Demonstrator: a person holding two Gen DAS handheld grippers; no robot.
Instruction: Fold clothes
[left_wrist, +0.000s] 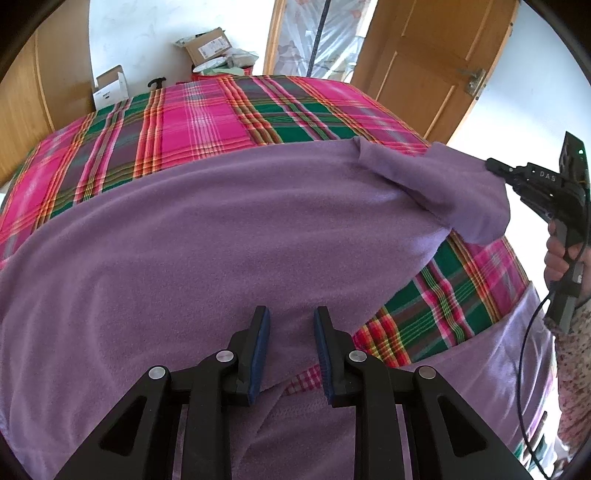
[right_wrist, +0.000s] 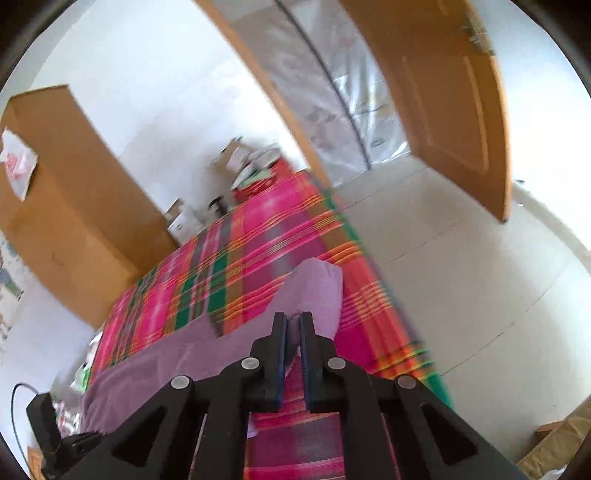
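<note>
1. At the far left stands a tall wooden wardrobe (right_wrist: 70, 192) against a white wall, with a white plastic bag (right_wrist: 16, 166) hanging on its side.
2. A bed fills the middle of the room, covered by a pink, green and orange plaid bedspread (left_wrist: 192, 122).
3. Past the far end of the bed, cardboard boxes (left_wrist: 208, 44) and a small white box (left_wrist: 110, 86) sit against the wall.
4. A purple fleece garment (left_wrist: 221, 229) lies spread across the near half of the bedspread, reaching over the bed's near edge.
5. The left gripper (left_wrist: 291, 332) hovers low over the fleece's near edge. Its blue-padded jaws stand apart, and I cannot tell whether they touch the cloth.
6. To the right, a sleeve of the fleece (left_wrist: 465, 192) is lifted off the bed and pulled sideways.
7. The right gripper (right_wrist: 294, 326) has its jaws clamped together on the end of that sleeve, cloth bunched between the pads.
8. A hand (left_wrist: 561, 254) in a speckled knit sleeve holds the right gripper's handle, with a black cable (left_wrist: 524, 369) hanging below.
9. At the far right, an open wooden door (left_wrist: 436, 66) stands beside a doorway hung with clear plastic sheeting (left_wrist: 317, 37).
</note>
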